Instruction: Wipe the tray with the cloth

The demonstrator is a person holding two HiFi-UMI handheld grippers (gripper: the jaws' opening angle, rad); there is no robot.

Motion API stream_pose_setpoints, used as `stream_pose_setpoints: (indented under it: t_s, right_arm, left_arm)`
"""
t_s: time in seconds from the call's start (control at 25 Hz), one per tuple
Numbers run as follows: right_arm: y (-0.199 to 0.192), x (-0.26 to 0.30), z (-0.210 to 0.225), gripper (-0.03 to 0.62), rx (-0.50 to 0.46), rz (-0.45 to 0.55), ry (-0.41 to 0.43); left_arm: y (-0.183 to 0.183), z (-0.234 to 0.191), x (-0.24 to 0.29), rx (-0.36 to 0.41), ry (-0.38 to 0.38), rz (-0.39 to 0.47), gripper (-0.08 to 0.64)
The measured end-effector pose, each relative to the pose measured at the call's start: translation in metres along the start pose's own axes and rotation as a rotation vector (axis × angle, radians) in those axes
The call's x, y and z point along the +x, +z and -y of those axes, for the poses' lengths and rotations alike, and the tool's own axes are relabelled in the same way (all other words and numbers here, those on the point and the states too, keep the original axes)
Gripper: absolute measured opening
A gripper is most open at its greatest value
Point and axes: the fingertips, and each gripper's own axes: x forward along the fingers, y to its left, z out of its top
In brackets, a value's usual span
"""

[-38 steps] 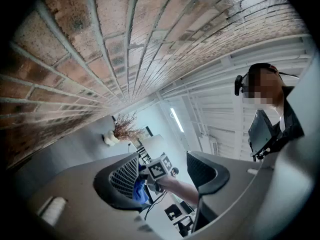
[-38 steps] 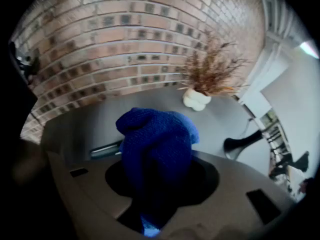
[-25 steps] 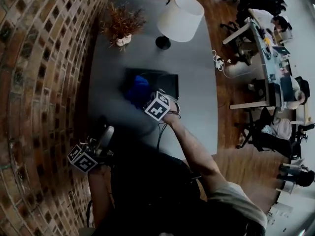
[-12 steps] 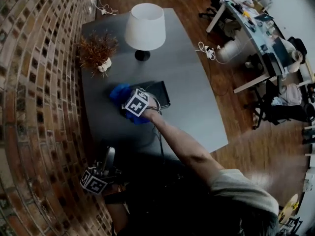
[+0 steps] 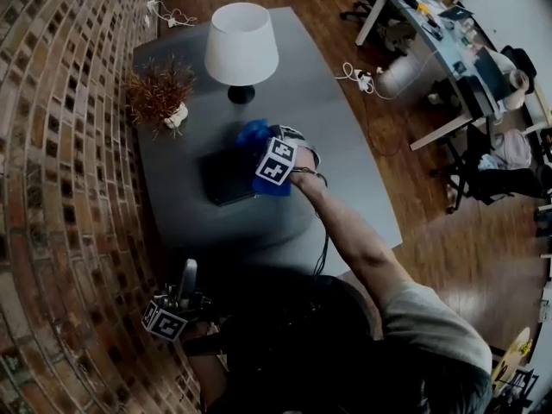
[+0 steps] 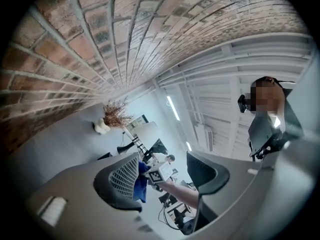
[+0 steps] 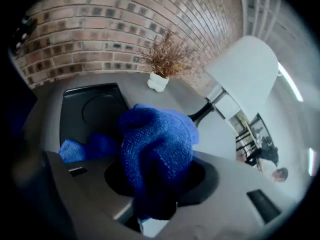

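"The right gripper [image 7: 160, 180]?"

"Fingers clamped on the bunched blue cloth [image 7: 156, 139]. The left gripper [image 6: 162, 176] holds nothing, its fingers parted, off the tabletop's [image 5: 345, 188] near edge."

"And the tray [image 5: 222, 179]?"

"On the brick wall [image 5: 69, 145] side of the right fingers, its length running that way, I think. The right hand is far nearer. One tray, one cloth, one lamp [image 5: 241, 43], one dried plant [image 5: 159, 93]."

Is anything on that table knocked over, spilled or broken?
Nothing stands out. The lamp and the dried plant stand upright, the dark tray lies flat on the table, and the blue cloth is bunched in the right hand-held gripper by the tray's edge.
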Motion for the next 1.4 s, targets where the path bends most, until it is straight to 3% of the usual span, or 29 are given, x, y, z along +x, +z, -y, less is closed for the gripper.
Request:
stream_pose_setpoints:
  t_s: [0.12, 0.36, 0.44, 0.52, 0.6, 0.72, 0.84, 0.92, 1.04, 1.16, 1.24, 1.4]
  right_arm:
    - [-0.005, 0.001, -0.001, 0.169, -0.106, -0.006, 0.005]
    - [-0.043, -0.046, -0.049, 0.169, -0.154, -0.073, 0.091]
    - [-0.06, -0.069, -0.083, 0.167, -0.171, -0.061, 0.148]
    - [-0.087, -0.088, -0.123, 0.167, -0.144, -0.081, 0.262]
    - [-0.124, -0.096, -0.148, 0.167, -0.008, -0.116, 0.374]
    - [-0.169, -0.098, -0.119, 0.167, 0.375, -0.092, 0.392]
    - [-0.164, -0.094, -0.046, 0.167, 0.788, 0.115, 0.33]
    - [-0.151, -0.076, 0.0, 0.167, 0.974, 0.253, 0.288]
    - [-0.125, -0.039, 0.041, 0.169, 1.122, 0.366, 0.283]
    - [-0.087, -0.008, 0.042, 0.169, 1.275, 0.449, 0.436]
    - [-0.075, -0.004, 0.026, 0.169, 1.328, 0.478, 0.531]
    - [-0.091, -0.036, -0.021, 0.166, 1.376, 0.461, 0.707]
  left_arm:
    - [-0.006, 0.009, 0.011, 0.006, -0.029, -0.022, 0.287]
    - [-0.02, 0.016, 0.018, -0.001, -0.034, -0.068, 0.287]
    - [-0.027, 0.014, 0.022, -0.003, -0.032, -0.092, 0.287]
    - [-0.035, 0.006, 0.029, 0.003, -0.024, -0.121, 0.287]
    - [-0.043, -0.008, 0.039, 0.012, 0.002, -0.148, 0.287]
    - [-0.044, -0.044, 0.056, 0.025, 0.074, -0.15, 0.287]
    - [-0.049, -0.088, 0.076, 0.07, 0.146, -0.175, 0.287]
    - [-0.055, -0.108, 0.095, 0.06, 0.161, -0.186, 0.287]
    - [-0.072, -0.134, 0.116, 0.033, 0.21, -0.216, 0.287]
    - [-0.089, -0.156, 0.124, 0.034, 0.256, -0.256, 0.287]
    - [-0.095, -0.159, 0.128, 0.001, 0.256, -0.25, 0.287]
    - [-0.095, -0.159, 0.134, 0.037, 0.257, -0.283, 0.287]
